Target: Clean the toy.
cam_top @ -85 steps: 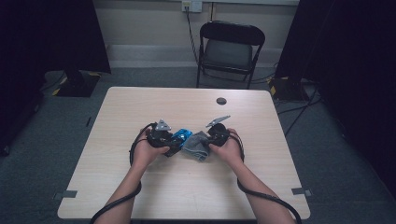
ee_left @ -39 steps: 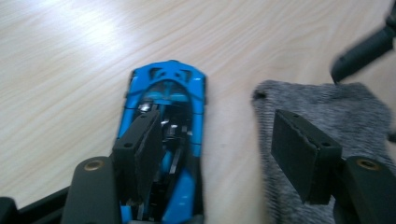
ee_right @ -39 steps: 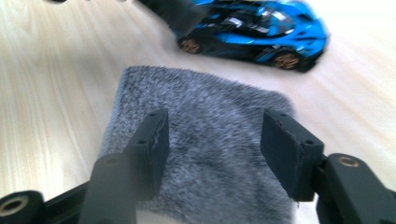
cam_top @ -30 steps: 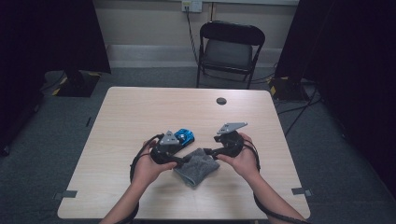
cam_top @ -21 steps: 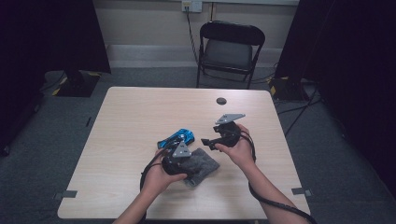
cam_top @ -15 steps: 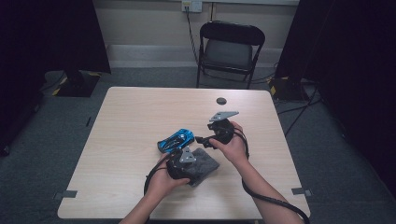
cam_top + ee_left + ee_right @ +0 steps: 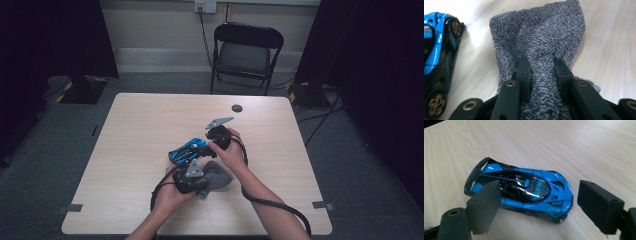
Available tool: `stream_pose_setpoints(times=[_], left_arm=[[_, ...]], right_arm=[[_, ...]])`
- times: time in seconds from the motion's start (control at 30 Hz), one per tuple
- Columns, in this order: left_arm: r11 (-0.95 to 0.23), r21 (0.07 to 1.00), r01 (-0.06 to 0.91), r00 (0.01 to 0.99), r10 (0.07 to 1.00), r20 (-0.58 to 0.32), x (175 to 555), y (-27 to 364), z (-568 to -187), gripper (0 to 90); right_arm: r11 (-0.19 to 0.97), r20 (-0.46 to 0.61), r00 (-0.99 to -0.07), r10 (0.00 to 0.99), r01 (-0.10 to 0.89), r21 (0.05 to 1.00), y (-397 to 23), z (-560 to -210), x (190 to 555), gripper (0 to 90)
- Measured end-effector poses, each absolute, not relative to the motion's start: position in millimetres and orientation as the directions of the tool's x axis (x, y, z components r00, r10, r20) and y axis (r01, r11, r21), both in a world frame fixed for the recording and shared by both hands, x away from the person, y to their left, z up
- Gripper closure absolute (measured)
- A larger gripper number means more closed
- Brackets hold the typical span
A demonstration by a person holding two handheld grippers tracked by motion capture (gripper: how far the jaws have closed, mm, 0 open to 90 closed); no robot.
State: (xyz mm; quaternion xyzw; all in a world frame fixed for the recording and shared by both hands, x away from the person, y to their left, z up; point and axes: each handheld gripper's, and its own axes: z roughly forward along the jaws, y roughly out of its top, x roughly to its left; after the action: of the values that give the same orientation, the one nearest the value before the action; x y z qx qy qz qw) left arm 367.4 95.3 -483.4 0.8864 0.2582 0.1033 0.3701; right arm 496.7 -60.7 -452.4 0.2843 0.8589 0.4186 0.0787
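On the light wooden table [image 7: 130, 130] the person works with two hand-held grippers. The left gripper [image 7: 192, 176] is at the near side of the table, a little left of the middle. Its jaws have just been closing, and now they are clenched on a grey towel [image 7: 215, 176]. In the left gripper view the two black jaws pinch a bunched fold of the towel [image 7: 541, 50] between them, and the rest of the cloth spreads out on the table beyond the jaw tips.

The blue toy car [image 7: 187, 150] stands on its wheels on the table, just beyond the towel and to the left of the right gripper [image 7: 214, 142]. In the left gripper view the car [image 7: 437, 50] is at the left edge, just beside the cloth but apart from it.

The right gripper comes from the right side toward the car. In the right gripper view its jaws stand wide apart, one on each side of the car [image 7: 524, 192]. The pads do not press on the car, so the car is not grasped.

A small dark round object [image 7: 237, 108] lies on the far part of the table, well apart from both grippers. Behind the table stands a black folding chair [image 7: 246, 52].
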Motion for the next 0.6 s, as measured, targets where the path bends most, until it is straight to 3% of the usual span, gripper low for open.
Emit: stream_pose_setpoints(times=[0.3,0.6], left_arm=[[-0.562,0.694,0.449,0.823,0.564,-0.076,363,146,-478,70.4],[-0.555,0.691,0.463,0.817,0.57,-0.089,366,150,-478,69.8]], right_arm=[[0.555,0.081,-0.868,0.49,0.382,0.739,-34,-460,499,17.0],[0.581,0.078,-0.879,0.47,0.375,0.722,-24,-474,503,15.1]])
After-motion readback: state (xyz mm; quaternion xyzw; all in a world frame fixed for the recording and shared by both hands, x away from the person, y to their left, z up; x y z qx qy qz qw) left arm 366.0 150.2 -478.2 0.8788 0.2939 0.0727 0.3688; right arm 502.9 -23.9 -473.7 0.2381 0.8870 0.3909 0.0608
